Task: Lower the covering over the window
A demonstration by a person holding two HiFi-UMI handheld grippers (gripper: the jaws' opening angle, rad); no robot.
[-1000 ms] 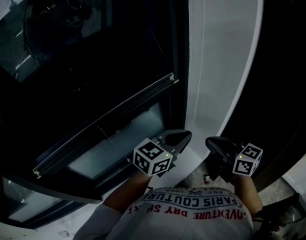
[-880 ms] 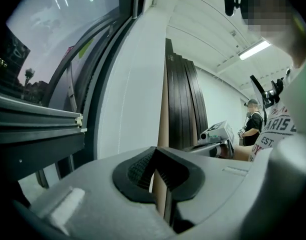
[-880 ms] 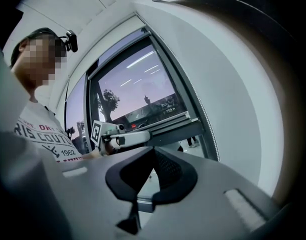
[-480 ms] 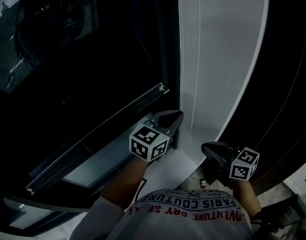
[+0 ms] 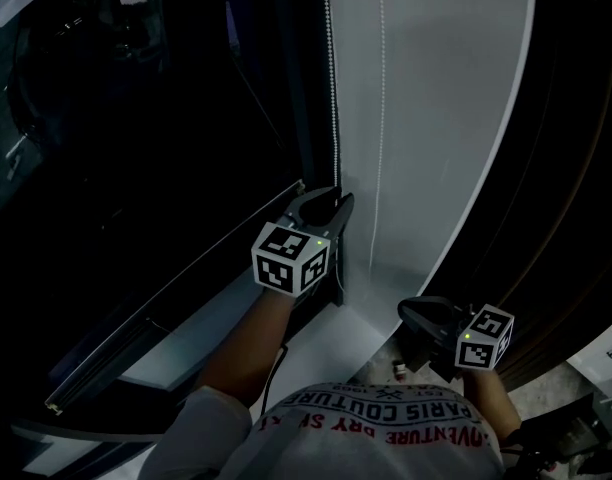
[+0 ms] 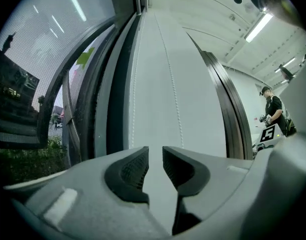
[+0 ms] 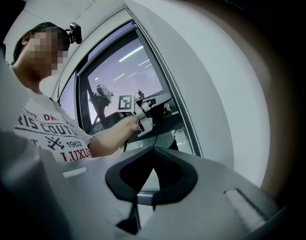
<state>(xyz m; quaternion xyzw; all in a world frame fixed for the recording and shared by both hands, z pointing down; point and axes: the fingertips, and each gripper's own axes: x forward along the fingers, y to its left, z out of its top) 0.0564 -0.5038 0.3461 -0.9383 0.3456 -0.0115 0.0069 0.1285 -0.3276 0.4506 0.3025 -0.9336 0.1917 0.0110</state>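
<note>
The window (image 5: 136,148) is dark, and the covering's bottom rail (image 5: 176,293) runs slantwise across its lower part. A bead chain (image 5: 333,98) hangs along the frame's right edge; in the left gripper view the chain (image 6: 134,89) is one of two strands on the white pillar. My left gripper (image 5: 324,196) is raised right beside the chain. Its jaws are opening, and the gap at the gripper's tips (image 6: 155,159) holds nothing. My right gripper (image 5: 411,313) hangs low at the right, shut and empty, its tips (image 7: 153,154) touching.
A broad white pillar (image 5: 436,118) rises right of the window, with a dark curved frame (image 5: 546,168) beyond it. A person (image 6: 275,111) stands far off at the right in the left gripper view. My own arm and printed shirt (image 5: 386,428) fill the bottom edge.
My left gripper has risen from below the rail's end to the bead chain at the frame edge. The right gripper has sunk a little and stayed shut.
</note>
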